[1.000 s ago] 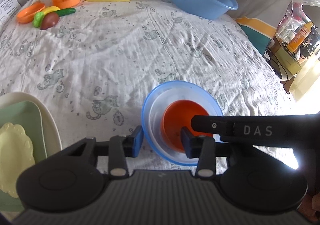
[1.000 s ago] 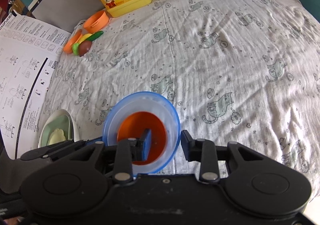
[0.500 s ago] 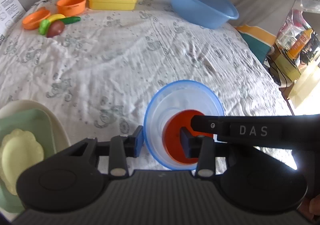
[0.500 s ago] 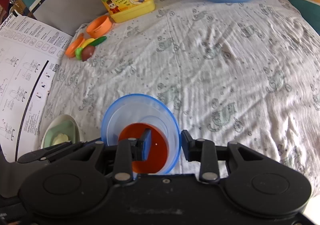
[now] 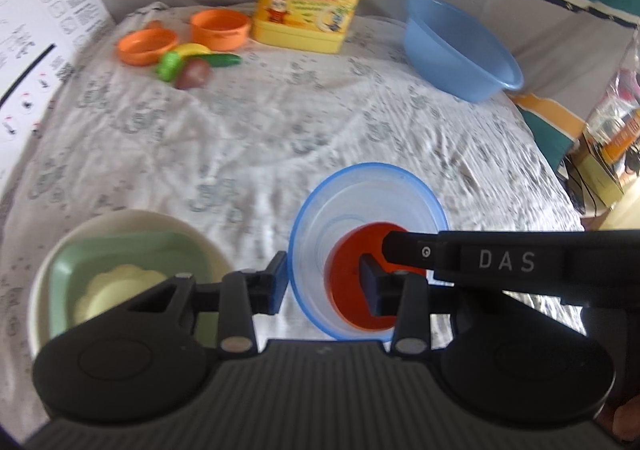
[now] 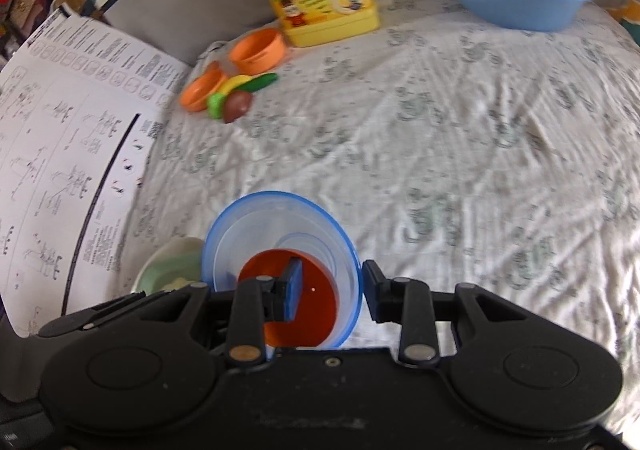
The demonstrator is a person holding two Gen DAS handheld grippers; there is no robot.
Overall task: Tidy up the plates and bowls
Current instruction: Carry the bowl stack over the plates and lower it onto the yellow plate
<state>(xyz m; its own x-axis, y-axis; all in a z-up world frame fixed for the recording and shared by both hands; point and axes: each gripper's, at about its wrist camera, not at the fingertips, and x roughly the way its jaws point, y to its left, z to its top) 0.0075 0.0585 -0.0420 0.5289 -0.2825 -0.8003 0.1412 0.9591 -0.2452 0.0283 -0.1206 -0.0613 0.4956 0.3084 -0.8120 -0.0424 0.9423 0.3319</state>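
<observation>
Two pairs of tongs are closed on one clear bowl with a blue rim (image 5: 366, 250), each at a narrow gap with one pad inside the wall and one outside. In the left wrist view the left tongs (image 5: 323, 284) are seen pinching the bowl's left rim, while the black arm of the right tongs (image 5: 500, 260) crosses in from the right. In the right wrist view the right tongs (image 6: 334, 290) are seen pinching the right rim of the same bowl (image 6: 280, 246). A smaller orange bowl (image 5: 360, 278) is nested in its bottom. The pair appears to be held clear of the bed sheet (image 5: 280, 130), though contact with the cloth cannot be ruled out. The relation that matters is sideways: the cream plate (image 5: 132, 218), carrying a green square dish (image 5: 120, 250) and a pale yellow scalloped dish (image 5: 116, 290), lies on the bed just to the left of the held bowl, beside the outer finger of the left tongs. That stack is judged the likely destination, so the carry would be leftward, with the left hand the nearer. Being round, the bowl has no long axis to align. The large blue basin (image 5: 460, 54) and the toys lie well apart at the far edge.
</observation>
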